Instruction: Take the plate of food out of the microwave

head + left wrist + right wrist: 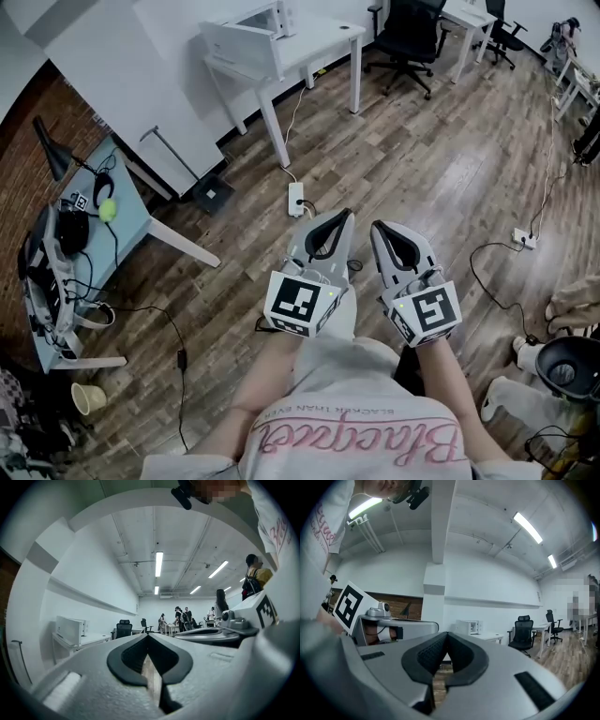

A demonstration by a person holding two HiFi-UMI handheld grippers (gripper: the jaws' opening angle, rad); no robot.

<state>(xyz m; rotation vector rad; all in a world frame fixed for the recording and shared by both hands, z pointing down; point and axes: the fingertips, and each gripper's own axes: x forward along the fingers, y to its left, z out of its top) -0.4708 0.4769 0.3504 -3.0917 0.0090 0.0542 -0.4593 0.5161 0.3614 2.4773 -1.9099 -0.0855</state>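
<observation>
A white microwave stands on a white table across the room, far from both grippers. It also shows small in the left gripper view, microwave, and in the right gripper view, microwave. No plate of food is visible. My left gripper and right gripper are held side by side in front of the person's body, above the wooden floor. Both point toward the microwave. The left gripper is shut with nothing in it. The right gripper is shut and empty as well.
A black office chair stands right of the white table. A power strip and cables lie on the floor ahead. At the left is a pale blue table with clutter and a green ball. Several people stand far off.
</observation>
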